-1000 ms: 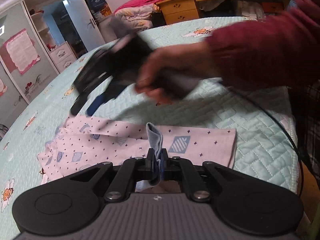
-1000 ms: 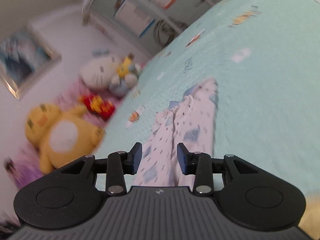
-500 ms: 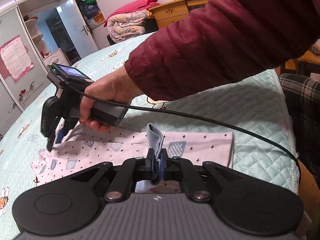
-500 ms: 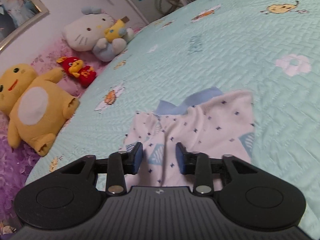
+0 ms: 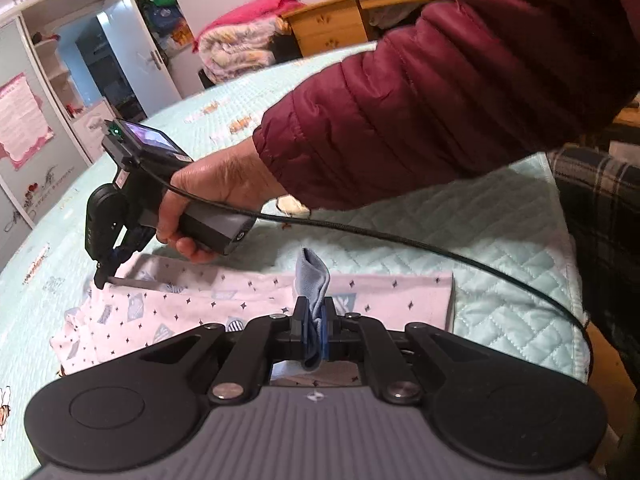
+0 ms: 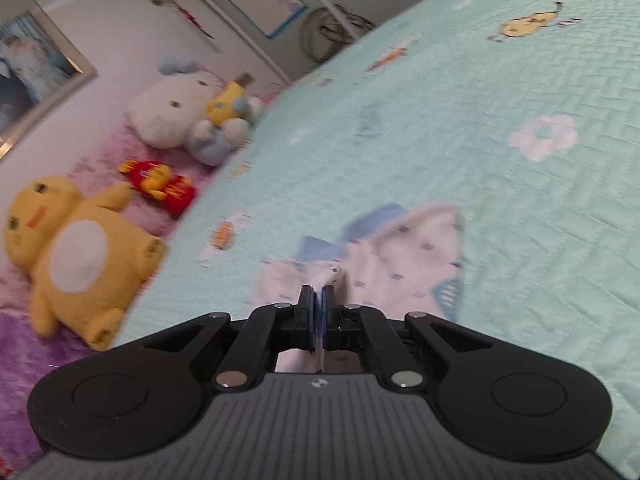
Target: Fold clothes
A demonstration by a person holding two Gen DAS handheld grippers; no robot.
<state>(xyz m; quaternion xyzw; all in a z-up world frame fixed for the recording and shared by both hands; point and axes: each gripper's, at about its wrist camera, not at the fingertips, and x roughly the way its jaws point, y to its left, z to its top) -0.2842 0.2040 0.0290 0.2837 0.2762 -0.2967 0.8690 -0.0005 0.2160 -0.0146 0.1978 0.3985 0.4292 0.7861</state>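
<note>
A small white garment (image 5: 248, 304) with dark dots and blue trim lies across the near part of a pale green quilted bed (image 5: 500, 240). My left gripper (image 5: 314, 320) is shut on a blue fold of the garment's near edge, which stands up between the pads. In the left wrist view the right gripper (image 5: 105, 274) is held by a hand in a maroon sleeve (image 5: 440, 100); its tips sit at the garment's far left edge. In the right wrist view my right gripper (image 6: 317, 312) is shut on a fold of the white garment (image 6: 400, 264).
Plush toys lie at the head of the bed: a yellow one (image 6: 72, 248), a white one (image 6: 180, 116) and a small red one (image 6: 160, 184). A wardrobe (image 5: 60, 100), piled bedding (image 5: 240, 48) and a wooden desk (image 5: 340, 24) stand beyond the bed. A black cable (image 5: 400, 240) trails over the quilt.
The right gripper swung down to the garment's far left edge and its jaws shut on a fold of cloth. The left gripper kept its hold and stayed in place.
</note>
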